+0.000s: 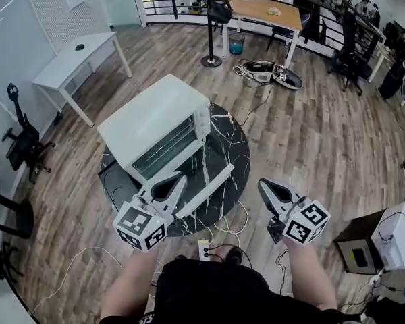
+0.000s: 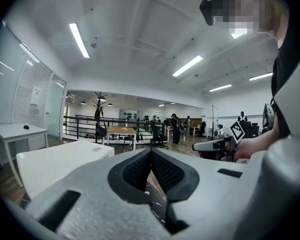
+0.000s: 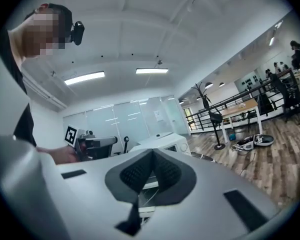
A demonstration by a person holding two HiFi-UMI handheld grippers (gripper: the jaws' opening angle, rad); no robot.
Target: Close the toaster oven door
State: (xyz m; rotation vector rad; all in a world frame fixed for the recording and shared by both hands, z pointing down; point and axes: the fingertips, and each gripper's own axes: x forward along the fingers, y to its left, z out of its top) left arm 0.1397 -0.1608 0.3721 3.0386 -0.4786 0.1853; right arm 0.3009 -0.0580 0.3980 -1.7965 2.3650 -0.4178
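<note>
A white toaster oven (image 1: 158,113) stands on a round black marble table (image 1: 233,147). Its glass door (image 1: 206,189) hangs open, folded down flat toward me. My left gripper (image 1: 174,181) hovers just above the near left part of the door, jaws shut and empty. My right gripper (image 1: 264,186) hangs off the table's near right edge, also shut and empty. In the left gripper view the shut jaws (image 2: 151,151) point past the oven's top (image 2: 60,161). The right gripper view shows its closed jaws (image 3: 152,151) with the oven (image 3: 165,143) behind them.
A power strip (image 1: 206,250) with cables lies on the wooden floor by my feet. A white desk (image 1: 74,59) stands at back left, a coat stand (image 1: 210,25) and a wooden table (image 1: 266,9) behind. Shoes (image 1: 270,73) lie on the floor; a box (image 1: 385,238) sits at right.
</note>
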